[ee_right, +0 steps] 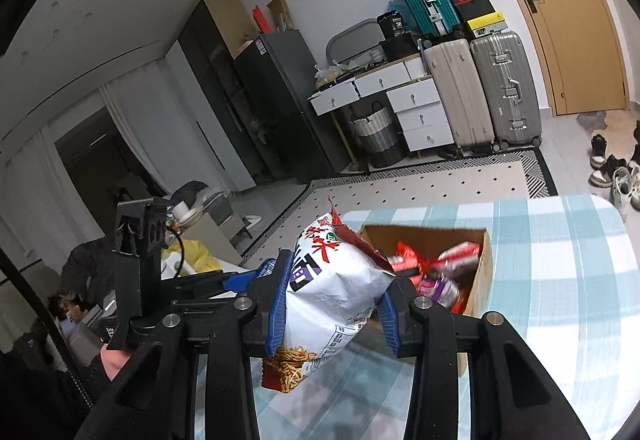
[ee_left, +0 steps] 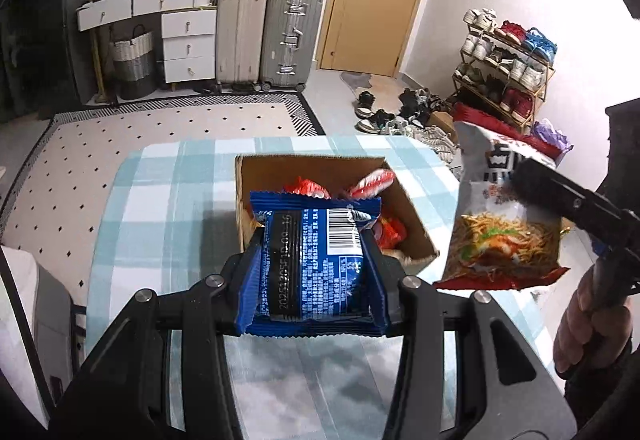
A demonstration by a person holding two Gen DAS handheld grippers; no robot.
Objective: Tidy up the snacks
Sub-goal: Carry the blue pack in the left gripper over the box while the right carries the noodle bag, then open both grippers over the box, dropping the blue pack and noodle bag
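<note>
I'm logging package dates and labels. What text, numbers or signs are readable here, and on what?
"38": black box on the dresser.
Date stamp on the blue packet: begins "2025", rest blurred.
Barcode and small print on the blue packet: unreadable.
Large characters on the white snack bag: not legible.

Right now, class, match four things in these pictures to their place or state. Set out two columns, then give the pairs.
Things:
1. blue packet
2. noodle bag
3. box
4. red packets

Places or states:
A. stands open on the checked cloth
B. held in the left jaws
C. lie inside the box
D. held in the right jaws

Pairs: 1-B, 2-D, 3-A, 4-C
</note>
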